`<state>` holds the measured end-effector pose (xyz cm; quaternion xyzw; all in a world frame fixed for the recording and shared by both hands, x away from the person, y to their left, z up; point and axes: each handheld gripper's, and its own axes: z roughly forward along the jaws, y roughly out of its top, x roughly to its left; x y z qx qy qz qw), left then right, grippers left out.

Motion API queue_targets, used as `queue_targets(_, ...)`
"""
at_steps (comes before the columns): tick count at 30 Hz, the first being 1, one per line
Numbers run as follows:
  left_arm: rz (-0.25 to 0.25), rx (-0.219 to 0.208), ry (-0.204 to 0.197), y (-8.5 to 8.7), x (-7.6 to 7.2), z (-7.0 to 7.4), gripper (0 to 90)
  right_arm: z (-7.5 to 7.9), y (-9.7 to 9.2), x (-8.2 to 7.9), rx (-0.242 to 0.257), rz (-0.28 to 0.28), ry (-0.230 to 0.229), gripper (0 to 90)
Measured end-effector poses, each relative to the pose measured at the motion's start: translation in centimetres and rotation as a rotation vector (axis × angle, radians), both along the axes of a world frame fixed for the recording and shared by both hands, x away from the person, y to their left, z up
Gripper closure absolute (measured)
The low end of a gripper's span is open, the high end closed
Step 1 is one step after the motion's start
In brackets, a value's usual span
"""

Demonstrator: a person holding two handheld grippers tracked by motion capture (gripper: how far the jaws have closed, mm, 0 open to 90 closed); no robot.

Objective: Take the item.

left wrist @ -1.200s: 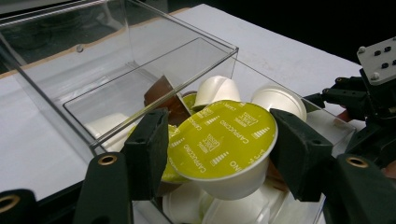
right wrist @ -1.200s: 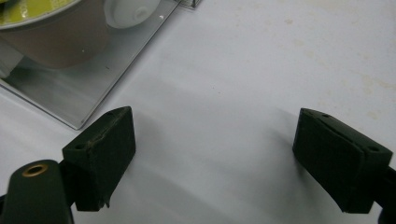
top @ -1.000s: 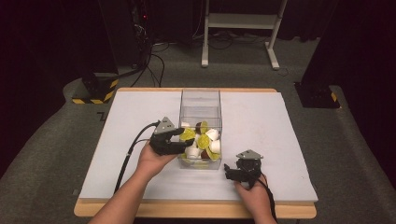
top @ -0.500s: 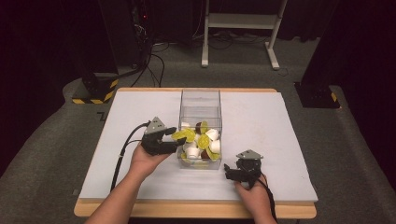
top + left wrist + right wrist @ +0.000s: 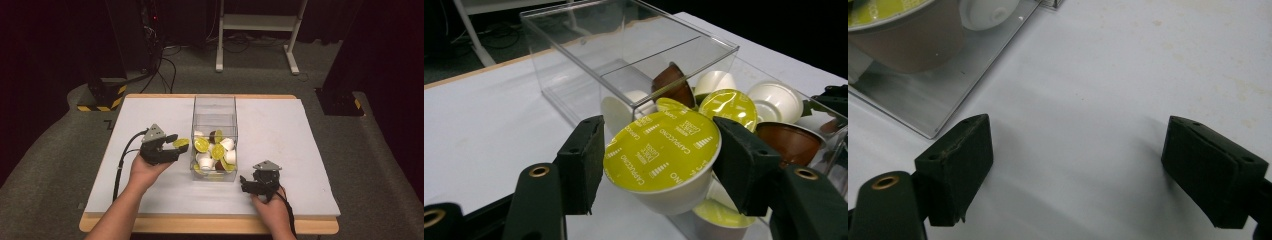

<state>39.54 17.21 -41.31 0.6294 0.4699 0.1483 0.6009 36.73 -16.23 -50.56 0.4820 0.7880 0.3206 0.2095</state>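
Clamped between the jaws of the left gripper [image 5: 659,160] is a coffee capsule [image 5: 663,160] with a yellow-green foil lid printed "CAPPUCCINO" and a pale cup body. Both black jaw pads press against the rim on opposite sides, and the lid tilts up toward the camera in the left gripper view. In the high view the left gripper [image 5: 172,146] sits over the white table [image 5: 280,125], just left of the clear plastic box [image 5: 214,107], with the held capsule [image 5: 181,143] outside the box and close to its left wall. A black cable trails from this gripper back toward the near edge.

Inside the near half of the clear plastic box [image 5: 634,55] lies a heap of other capsules [image 5: 216,150]: several with yellow-green lids, some white ones lying on their sides or upturned, and a few brown ones. The far half of the box holds none of them.

On the right, near the front edge of the table, the right gripper [image 5: 250,186] rests low beside the near right corner of the box. Its jaws stand wide apart with bare white table surface between them, as the right gripper view [image 5: 1078,170] shows. At the upper left of that view the corner of the box [image 5: 938,105] appears, with a brown capsule [image 5: 908,40] behind its wall.
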Motion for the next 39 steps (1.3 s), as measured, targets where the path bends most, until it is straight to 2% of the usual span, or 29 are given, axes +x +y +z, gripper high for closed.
queue_targets(4,0.008,0.023,0.0,0.9,0.1,-0.2,40.3,0.0,0.0,0.0,0.0,0.0,0.0,13.2)
queue_targets(14,0.05,0.045,0.01,2.8,0.3,-1.1,40.3,0.0,0.0,0.0,-0.001,0.0,0.0,13.2)
queue_targets(18,0.074,0.03,0.017,3.3,0.4,-1.5,40.3,0.0,0.0,0.0,-0.001,0.0,-0.001,13.2)
queue_targets(21,0.079,0.052,0.017,3.8,0.5,-1.7,40.3,0.0,0.0,0.0,0.0,0.0,-0.001,13.2)
queue_targets(26,0.098,0.046,0.017,4.2,0.6,-1.7,40.3,0.0,0.0,0.0,-0.001,0.0,-0.001,13.1)
queue_targets(27,0.095,0.064,0.017,4.4,0.6,-1.7,40.3,0.0,0.0,0.0,-0.001,0.0,-0.001,13.2)
queue_targets(29,0.102,0.072,0.016,4.6,0.8,-1.9,40.3,0.0,0.0,0.0,-0.001,0.0,-0.001,13.2)
queue_targets(32,0.121,0.066,0.025,4.8,1.1,-2.3,40.3,0.0,0.0,0.0,-0.001,0.0,-0.001,13.2)
queue_targets(37,0.134,0.104,0.037,5.1,1.7,-3.3,40.3,0.0,0.0,0.0,0.0,0.0,0.0,13.2)
queue_targets(39,0.146,0.104,0.043,5.0,2.0,-3.8,40.3,0.0,0.0,0.0,-0.001,0.0,-0.001,13.2)
